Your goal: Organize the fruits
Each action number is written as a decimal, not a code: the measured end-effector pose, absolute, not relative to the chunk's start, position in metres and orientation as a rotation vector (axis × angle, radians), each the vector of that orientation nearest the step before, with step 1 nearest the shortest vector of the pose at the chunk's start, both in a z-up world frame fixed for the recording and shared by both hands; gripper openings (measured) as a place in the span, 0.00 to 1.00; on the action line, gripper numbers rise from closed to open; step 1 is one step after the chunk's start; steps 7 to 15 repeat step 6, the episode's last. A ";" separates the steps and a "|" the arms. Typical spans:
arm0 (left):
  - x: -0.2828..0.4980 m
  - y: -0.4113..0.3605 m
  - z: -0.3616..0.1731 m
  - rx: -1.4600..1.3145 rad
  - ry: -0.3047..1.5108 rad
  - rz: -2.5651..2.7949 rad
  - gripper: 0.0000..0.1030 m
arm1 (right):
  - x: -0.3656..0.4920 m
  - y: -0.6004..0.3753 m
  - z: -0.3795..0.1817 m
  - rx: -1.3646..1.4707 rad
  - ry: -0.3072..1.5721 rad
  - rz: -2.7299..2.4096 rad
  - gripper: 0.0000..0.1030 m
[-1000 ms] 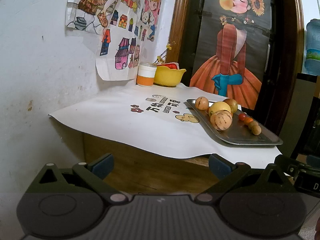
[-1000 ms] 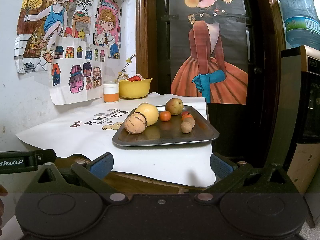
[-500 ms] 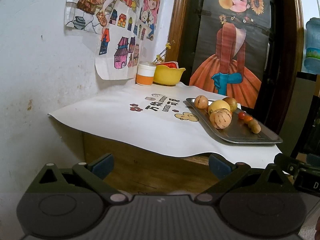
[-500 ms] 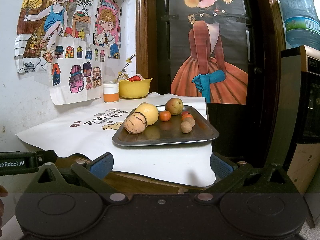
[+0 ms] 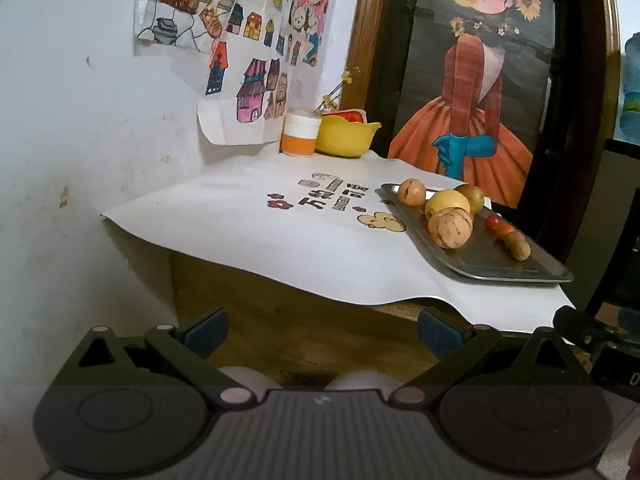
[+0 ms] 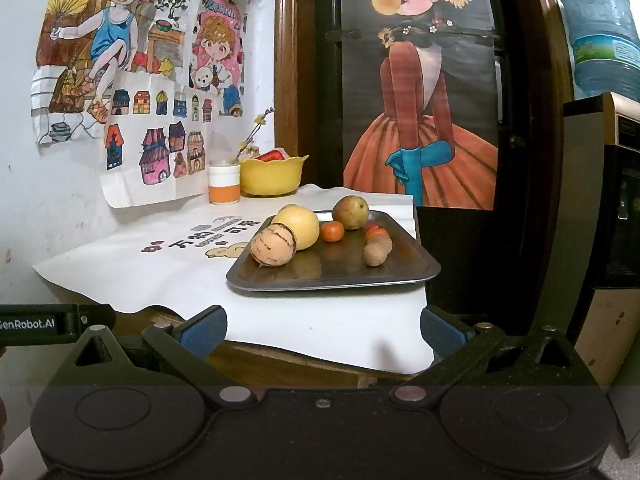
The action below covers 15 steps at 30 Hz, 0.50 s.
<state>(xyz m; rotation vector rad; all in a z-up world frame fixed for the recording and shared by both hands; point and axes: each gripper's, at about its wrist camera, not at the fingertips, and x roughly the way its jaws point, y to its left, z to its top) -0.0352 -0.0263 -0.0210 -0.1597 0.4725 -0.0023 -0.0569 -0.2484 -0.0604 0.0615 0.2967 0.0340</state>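
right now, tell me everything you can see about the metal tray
The metal tray is a dark grey, shiny rectangular sheet with rounded corners and a shallow raised rim. It lies flat on the white paper table cover, near the table's front right edge. Several fruits rest on it, mirrored faintly in its surface. Neither gripper touches it.

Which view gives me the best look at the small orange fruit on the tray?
The right wrist view: the small orange fruit sits fully exposed near the middle of the tray, beside the big yellow fruit. In the left wrist view it is a small orange sliver, crowded between a red fruit and a brown one.
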 end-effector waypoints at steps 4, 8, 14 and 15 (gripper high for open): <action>-0.035 -0.029 -0.019 -0.140 0.464 0.004 1.00 | -0.057 -0.248 -0.061 0.061 0.298 0.034 0.99; -0.035 -0.029 -0.019 -0.144 0.467 0.003 1.00 | -0.057 -0.247 -0.062 0.061 0.300 0.035 0.99; -0.035 -0.029 -0.019 -0.144 0.467 0.003 1.00 | -0.057 -0.247 -0.062 0.061 0.300 0.035 0.99; -0.035 -0.029 -0.019 -0.144 0.467 0.003 1.00 | -0.057 -0.247 -0.062 0.061 0.300 0.035 0.99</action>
